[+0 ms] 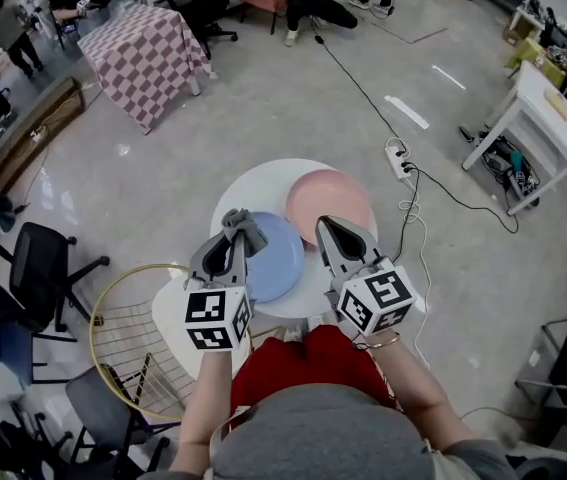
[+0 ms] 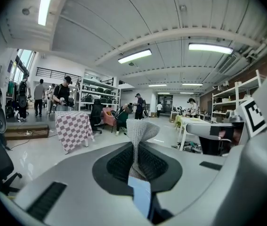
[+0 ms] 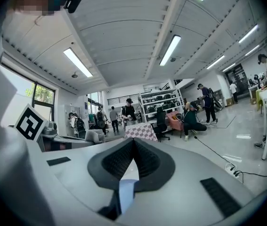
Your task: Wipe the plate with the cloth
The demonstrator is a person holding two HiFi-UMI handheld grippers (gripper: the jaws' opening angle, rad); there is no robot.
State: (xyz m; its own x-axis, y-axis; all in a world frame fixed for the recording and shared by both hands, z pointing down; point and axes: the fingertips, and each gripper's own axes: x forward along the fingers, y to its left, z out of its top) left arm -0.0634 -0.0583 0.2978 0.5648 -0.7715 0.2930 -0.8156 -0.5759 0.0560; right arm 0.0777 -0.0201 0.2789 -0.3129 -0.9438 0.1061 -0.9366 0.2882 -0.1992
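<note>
A light blue plate and a pink plate lie side by side on a small round white table. My left gripper hovers over the blue plate's left edge, shut on a grey cloth. In the left gripper view the cloth stands up pinched between the jaws of the gripper, which point out level into the room. My right gripper hangs between the two plates. Its jaws meet with nothing between them.
A round gold wire rack stands left of my knees. A power strip and cables lie on the floor right of the table. Office chairs stand at the left, a checkered table far left, and a white desk at right.
</note>
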